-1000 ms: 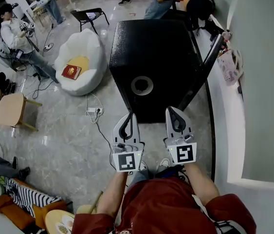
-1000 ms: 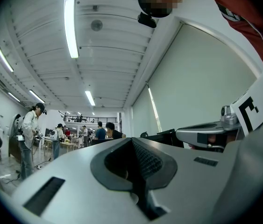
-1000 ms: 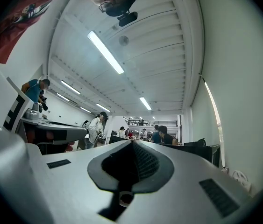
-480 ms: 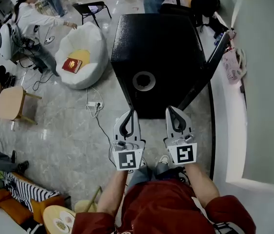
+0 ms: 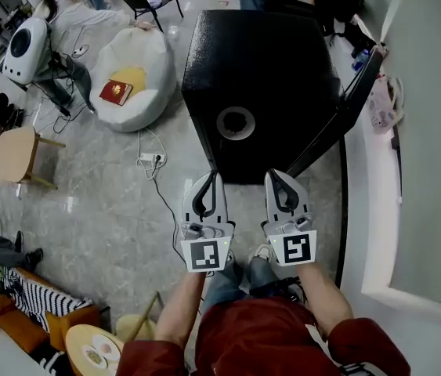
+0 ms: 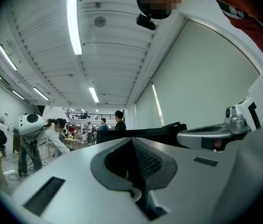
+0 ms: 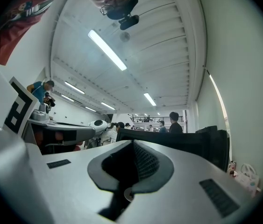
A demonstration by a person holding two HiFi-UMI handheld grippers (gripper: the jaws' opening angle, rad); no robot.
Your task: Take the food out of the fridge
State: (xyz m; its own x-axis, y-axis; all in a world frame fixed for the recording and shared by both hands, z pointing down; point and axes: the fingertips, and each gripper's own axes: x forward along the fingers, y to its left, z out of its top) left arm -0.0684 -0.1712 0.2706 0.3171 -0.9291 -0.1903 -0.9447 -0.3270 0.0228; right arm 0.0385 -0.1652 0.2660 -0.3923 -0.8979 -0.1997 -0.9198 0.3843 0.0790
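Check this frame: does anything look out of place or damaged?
Nothing looks spilled or damaged. A dark panel, probably the door, angles away beside the black fridge, and a power strip lies loose on the floor. The left hand-held gripper and right hand-held gripper are shut, empty.

blk fridge, wht beanbag, red book, grey marbled floor

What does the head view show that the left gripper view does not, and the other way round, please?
Only the head view shows the grey ring on top of the black box-shaped fridge, the white beanbag chair with a red book on it, and the grey marble floor. Only the left gripper view shows the long ceiling strip light and distant standing people. Both show the fridge, the left gripper, shut on nothing, and the right gripper.
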